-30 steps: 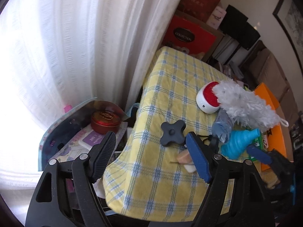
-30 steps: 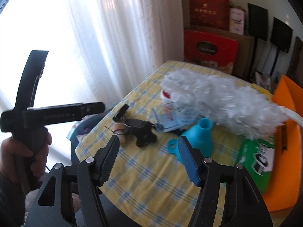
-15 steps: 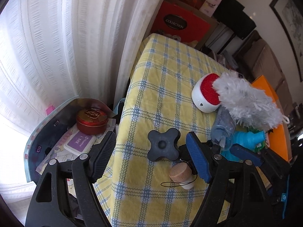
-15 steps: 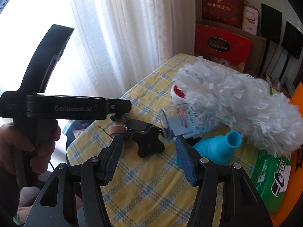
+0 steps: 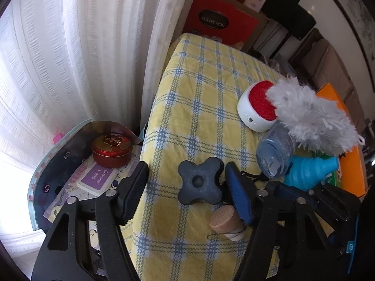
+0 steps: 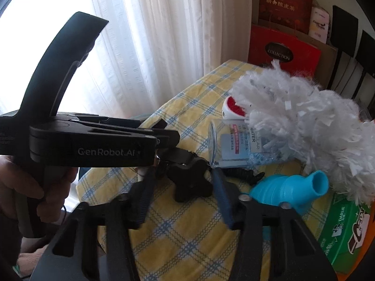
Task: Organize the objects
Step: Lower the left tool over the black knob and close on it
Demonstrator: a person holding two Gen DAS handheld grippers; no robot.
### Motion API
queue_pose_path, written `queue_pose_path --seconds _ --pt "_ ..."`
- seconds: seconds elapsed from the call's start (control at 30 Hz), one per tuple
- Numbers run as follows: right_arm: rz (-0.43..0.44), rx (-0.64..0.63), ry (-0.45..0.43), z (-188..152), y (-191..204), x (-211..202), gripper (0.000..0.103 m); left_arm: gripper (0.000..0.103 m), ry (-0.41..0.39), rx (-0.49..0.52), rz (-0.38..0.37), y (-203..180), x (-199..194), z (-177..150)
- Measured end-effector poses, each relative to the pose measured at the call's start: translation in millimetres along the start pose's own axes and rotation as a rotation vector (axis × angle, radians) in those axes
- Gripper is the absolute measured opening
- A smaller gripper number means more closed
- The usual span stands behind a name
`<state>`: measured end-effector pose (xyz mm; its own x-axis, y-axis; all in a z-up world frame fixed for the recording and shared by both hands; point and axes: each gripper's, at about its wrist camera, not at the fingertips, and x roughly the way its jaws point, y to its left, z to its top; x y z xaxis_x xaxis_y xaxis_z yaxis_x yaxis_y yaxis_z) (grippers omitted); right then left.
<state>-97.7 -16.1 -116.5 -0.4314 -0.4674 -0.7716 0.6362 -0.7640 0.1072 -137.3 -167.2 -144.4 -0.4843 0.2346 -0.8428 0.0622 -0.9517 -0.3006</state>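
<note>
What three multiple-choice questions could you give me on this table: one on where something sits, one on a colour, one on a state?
1. Where is the red tin?
A. on the tablecloth
B. off the table, near the curtain
C. under the duster

2. What colour is the funnel?
A. blue
B. orange
C. black

3. How is the left gripper?
A. shut on the knob
B. shut on the spool
C. open

Answers: 1 B, the tin sits in a tray beside the table edge. 2 A, it is bright blue. 3 C, its fingers stand apart around the black knob.
</note>
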Motion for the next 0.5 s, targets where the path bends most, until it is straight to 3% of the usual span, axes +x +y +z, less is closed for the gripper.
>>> queue_pose_path --seconds 0.37,0.5 --pt "0.028 0.013 -0.002 2.0 -0.2 -6.6 0.036 0.031 -0.013 0.012 0.048 7.8 -5.3 -0.9" --pt "0.036 0.018 -0.015 1.7 0.6 -13.3 0.036 0.030 -0.025 0.016 0.057 7.5 -11.0 -3.0"
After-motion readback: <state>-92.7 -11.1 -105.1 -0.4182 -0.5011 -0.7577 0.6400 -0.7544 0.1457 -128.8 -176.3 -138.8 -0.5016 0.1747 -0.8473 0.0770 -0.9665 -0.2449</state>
